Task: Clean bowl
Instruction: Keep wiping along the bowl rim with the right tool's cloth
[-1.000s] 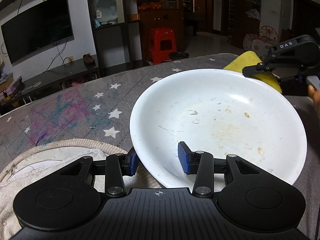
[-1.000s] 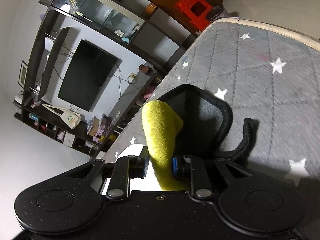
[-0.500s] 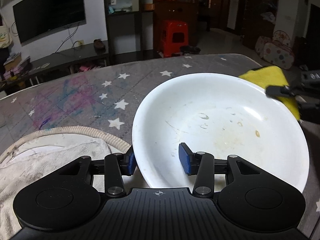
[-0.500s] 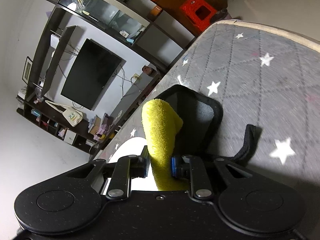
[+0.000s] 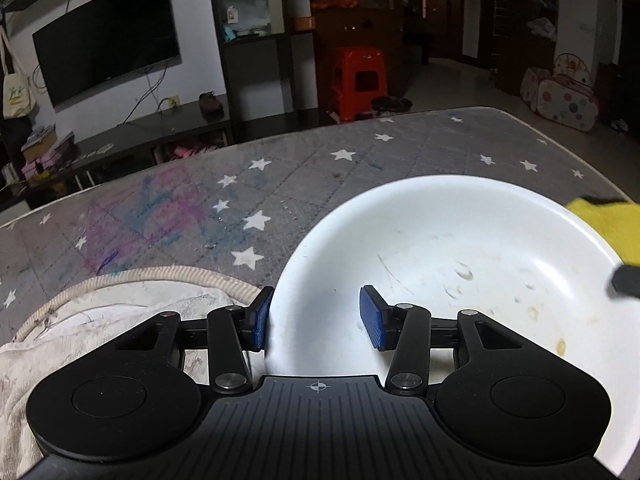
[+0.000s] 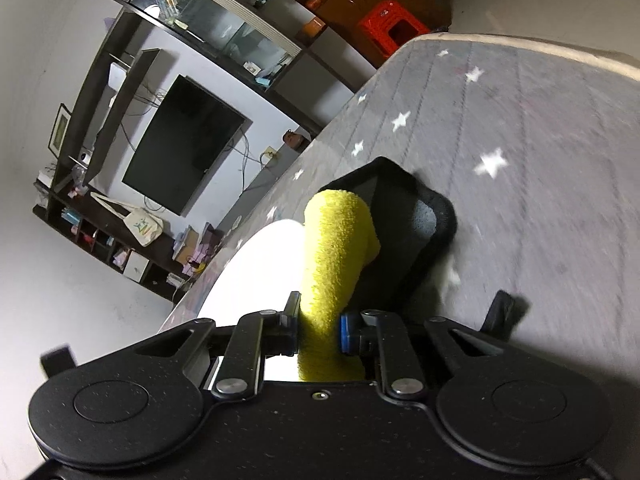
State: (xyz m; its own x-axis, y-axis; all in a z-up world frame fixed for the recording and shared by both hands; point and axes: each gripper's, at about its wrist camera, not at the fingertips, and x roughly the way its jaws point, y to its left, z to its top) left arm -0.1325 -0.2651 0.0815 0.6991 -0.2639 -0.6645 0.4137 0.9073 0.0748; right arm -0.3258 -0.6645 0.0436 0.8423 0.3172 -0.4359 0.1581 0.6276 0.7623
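A wide white bowl point(image 5: 460, 260) with dried food smears lies on the grey starred cover. My left gripper point(image 5: 316, 312) straddles its near rim: the left pad sits against the outside of the rim, while the right pad hangs inside, clear of the wall. Its jaws are opening. At the bowl's right rim a yellow cloth point(image 5: 608, 224) shows, with a dark fingertip just below it. My right gripper point(image 6: 320, 320) is shut on that yellow cloth point(image 6: 332, 248), which sticks up past the pads. The bowl point(image 6: 256, 264) lies under it to the left.
A black padded mat with a strap point(image 6: 404, 208) lies on the grey cover point(image 5: 320, 184) beside the bowl. A dirty white towel with a rope edge point(image 5: 100, 312) is at the near left. A red stool point(image 5: 358, 76) and TV cabinet stand beyond the far edge.
The right gripper with the yellow cloth has slid along the bowl's right rim, and more of the bowl shows beneath it. The left jaws stand slightly wider.
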